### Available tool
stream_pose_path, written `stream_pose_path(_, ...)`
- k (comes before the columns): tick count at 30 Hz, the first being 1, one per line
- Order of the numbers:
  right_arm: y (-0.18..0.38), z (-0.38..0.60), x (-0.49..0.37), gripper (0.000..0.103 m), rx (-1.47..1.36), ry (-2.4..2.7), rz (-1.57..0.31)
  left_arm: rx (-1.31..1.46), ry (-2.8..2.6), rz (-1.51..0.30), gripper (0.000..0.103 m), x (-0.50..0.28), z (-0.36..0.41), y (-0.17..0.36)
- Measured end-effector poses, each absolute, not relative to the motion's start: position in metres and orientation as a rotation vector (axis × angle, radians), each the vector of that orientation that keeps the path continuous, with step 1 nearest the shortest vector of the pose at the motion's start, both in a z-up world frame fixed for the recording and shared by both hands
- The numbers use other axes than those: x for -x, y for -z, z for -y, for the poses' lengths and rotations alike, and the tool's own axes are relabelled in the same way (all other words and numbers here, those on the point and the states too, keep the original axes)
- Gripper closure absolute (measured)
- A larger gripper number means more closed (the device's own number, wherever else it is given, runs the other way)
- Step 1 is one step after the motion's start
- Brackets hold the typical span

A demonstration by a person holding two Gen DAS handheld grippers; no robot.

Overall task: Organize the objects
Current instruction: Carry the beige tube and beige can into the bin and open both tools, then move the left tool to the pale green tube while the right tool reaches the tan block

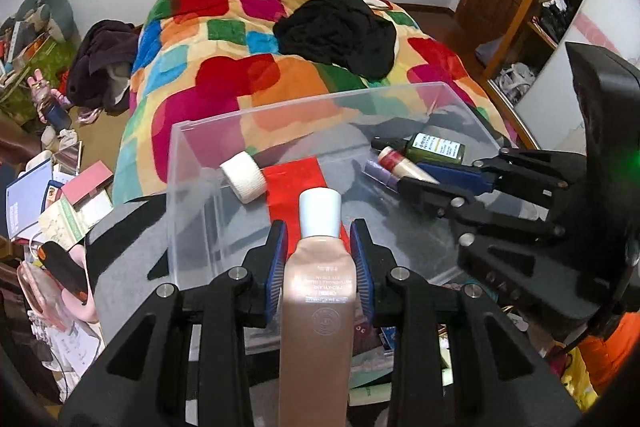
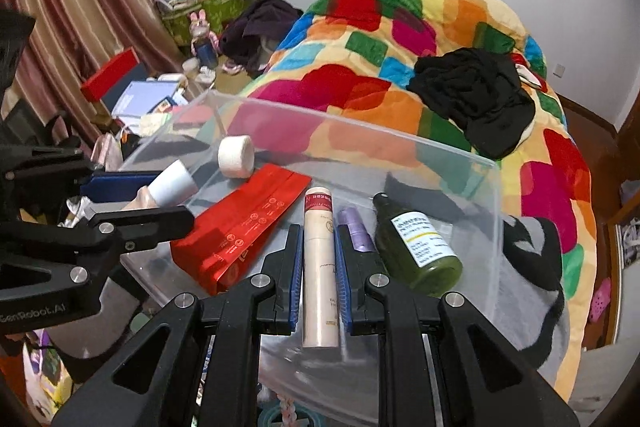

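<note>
My left gripper (image 1: 319, 241) is shut on a beige bottle with a white cap (image 1: 316, 291), held over the near edge of a clear plastic bin (image 1: 192, 163). My right gripper (image 2: 317, 245) is shut on a cream tube with a red band (image 2: 319, 267), held inside the bin (image 2: 480, 227). In the bin lie a white tape roll (image 2: 236, 157), a red packet (image 2: 240, 231), a purple tube (image 2: 354, 229) and a green bottle (image 2: 418, 247). The right gripper also shows in the left wrist view (image 1: 416, 177); the left gripper also shows in the right wrist view (image 2: 140, 199).
The bin rests on grey cloth (image 1: 120, 259) at the foot of a bed with a colourful quilt (image 1: 256, 27) and black clothing (image 1: 340, 31). Books and boxes (image 1: 52, 195) clutter the floor at left. A wooden shelf (image 1: 552, 11) stands at right.
</note>
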State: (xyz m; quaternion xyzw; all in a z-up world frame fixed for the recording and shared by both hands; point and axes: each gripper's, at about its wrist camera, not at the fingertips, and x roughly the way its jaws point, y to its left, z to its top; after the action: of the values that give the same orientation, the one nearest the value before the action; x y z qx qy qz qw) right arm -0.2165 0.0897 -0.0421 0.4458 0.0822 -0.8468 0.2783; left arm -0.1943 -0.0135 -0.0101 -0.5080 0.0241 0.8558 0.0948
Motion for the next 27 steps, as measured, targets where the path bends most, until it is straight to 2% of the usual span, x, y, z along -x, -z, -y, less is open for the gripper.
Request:
stream_pose_path(4,0.042,-0.087,0.214,0.088,-1.208,2.256,-0.243,1.494,-2.537,-0.064,0.071,0.193,0.014,0.006)
stream_pose_path(8,0.036,-0.093,0.205,0.082,-1.185,2.262,-0.24,1.45,-2.557,-0.042,0.071,0.183,0.016,-0.004)
stream_pose_path(14,0.021,-0.105,0.182,0.08,-1.118,2.289,-0.234,1.388,-2.61,-0.012,0.07,0.155,0.019,-0.011)
stream_pose_path(18,0.014,-0.119,0.164,0.075,-1.085,2.309,-0.202,1.342,-2.652,0.003,0.058,0.13,0.021,-0.01)
stream_pose_path(27,0.009,-0.148,0.122,0.066,-1.027,2.36,-0.172,1.352,-2.695,0.058,0.051,0.078,0.028,0.011)
